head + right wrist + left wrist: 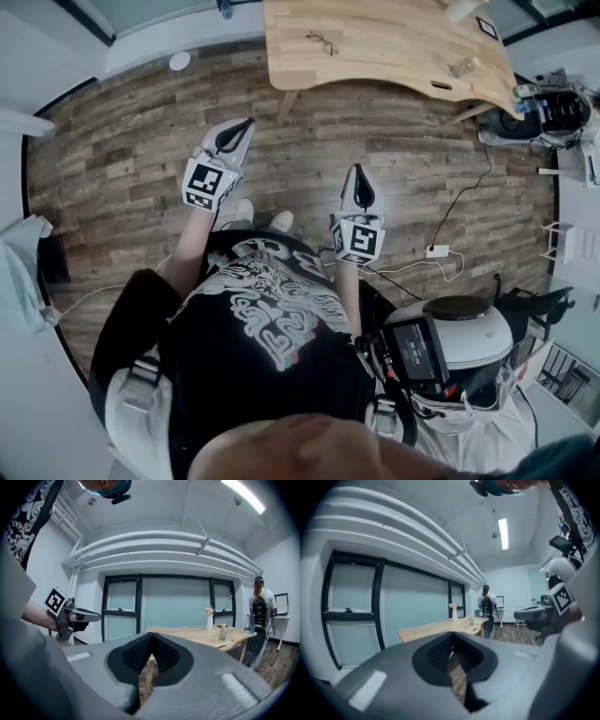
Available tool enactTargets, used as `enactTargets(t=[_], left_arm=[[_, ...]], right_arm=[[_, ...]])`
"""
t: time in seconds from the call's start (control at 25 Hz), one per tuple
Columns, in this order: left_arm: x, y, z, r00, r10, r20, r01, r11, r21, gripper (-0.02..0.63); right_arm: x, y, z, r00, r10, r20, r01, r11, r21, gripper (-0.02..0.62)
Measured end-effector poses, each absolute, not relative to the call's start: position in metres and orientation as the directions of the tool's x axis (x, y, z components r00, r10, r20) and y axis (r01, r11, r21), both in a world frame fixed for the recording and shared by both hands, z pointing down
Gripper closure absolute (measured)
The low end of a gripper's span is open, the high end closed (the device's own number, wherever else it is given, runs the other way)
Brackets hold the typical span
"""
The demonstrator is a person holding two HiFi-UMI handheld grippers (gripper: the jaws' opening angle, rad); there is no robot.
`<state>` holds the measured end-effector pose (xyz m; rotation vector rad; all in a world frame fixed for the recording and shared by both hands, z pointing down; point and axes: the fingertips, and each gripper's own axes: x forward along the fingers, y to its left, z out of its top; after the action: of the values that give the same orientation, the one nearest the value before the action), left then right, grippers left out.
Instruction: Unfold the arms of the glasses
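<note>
Left gripper [242, 127] and right gripper [360, 178] are held out in front of the holder's black printed shirt [267, 319], over the plank floor [122, 159], apart from each other. Each gripper's own view shows its jaws pressed together with nothing between them. Both are empty.

Only the head view shows the shoes [246, 212] under the grippers. It also shows a white power strip [437, 251] with its cable on the floor to the right, and a white rounded machine with a screen [459, 347] at the person's right side.

The glasses [322, 42] lie on the wooden table [394, 52], well ahead of both grippers and untouched. They are too small to tell whether the arms are folded. Only the head view picks them out; the gripper views see the table edge-on, tabletop mostly hidden behind the jaws.

The right gripper view adds a vase with flowers [209, 619] and a bottle [221, 633] on the table. Both gripper views catch a second person with a backpack [259, 604] beyond the table, and glass partitions [176, 602] behind it.
</note>
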<state>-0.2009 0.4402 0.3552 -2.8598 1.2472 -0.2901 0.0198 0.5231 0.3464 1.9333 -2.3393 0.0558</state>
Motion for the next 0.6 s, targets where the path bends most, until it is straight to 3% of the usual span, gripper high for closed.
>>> enactTargets(t=[0.6], left_arm=[[-0.174,0.441,0.353,0.653,-0.742,0.151,-0.742,-0.667,-0.072,0.617]], right_arm=[[0.054,0.519,0.345,-0.19,-0.978,0.084,-0.978,0.196,0.069,0.597]])
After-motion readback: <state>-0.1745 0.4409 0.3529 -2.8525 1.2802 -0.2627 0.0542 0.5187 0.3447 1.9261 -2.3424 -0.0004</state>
